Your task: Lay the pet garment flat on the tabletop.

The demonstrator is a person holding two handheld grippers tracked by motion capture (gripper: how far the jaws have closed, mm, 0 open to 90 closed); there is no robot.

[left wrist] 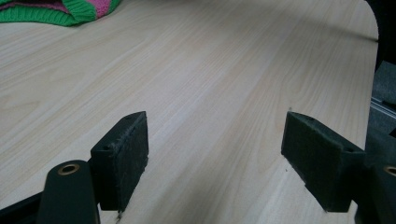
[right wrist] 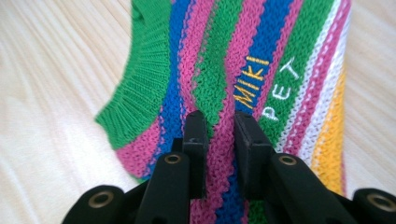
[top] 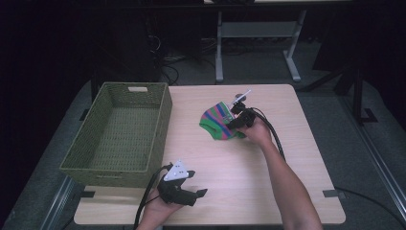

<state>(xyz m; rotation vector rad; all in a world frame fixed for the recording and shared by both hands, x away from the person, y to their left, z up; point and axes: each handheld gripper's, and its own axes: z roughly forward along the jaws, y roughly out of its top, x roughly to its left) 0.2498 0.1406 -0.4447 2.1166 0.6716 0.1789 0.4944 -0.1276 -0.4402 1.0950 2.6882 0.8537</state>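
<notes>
A: Any writing on the knit garment point(right wrist: 243, 56)?

B: Two embroidered words, seen in the right gripper view. "MIKI" in yellow thread on a blue stripe, "PET" in white thread on a green stripe beside it. Letters run along the stripes.

A: Fabric?

B: Chunky knit, lengthwise stripes: green, blue, pink, white, yellow-orange. A ribbed green band edges one side. In the high view it lies bunched on the desk point(top: 287, 158), right of the middle, toward the far edge, well apart from the basket point(top: 95, 143).

A: Right gripper point(right wrist: 219, 123)?

B: Clenched on the garment. A ridge of pink and green knit is pinched up between the two black pads, which stand close together. Jaws are flat black blocks on arms with brass-ringed holes.

A: Left gripper point(left wrist: 215, 154)?

B: Released. Jaws wide apart, bare wood between them. Pads look rough and matte. In the high view it sits at the near edge of the desk, close to the basket's near corner, a grey three-cornered plate on top.

A: Basket?

B: Olive-green woven, rectangular, sloping walls, a pale tag on the far rim; too small to read. Left side of the desk.

A: Desk surface?

B: Pale wood grain, smooth, rounded corners.
</notes>
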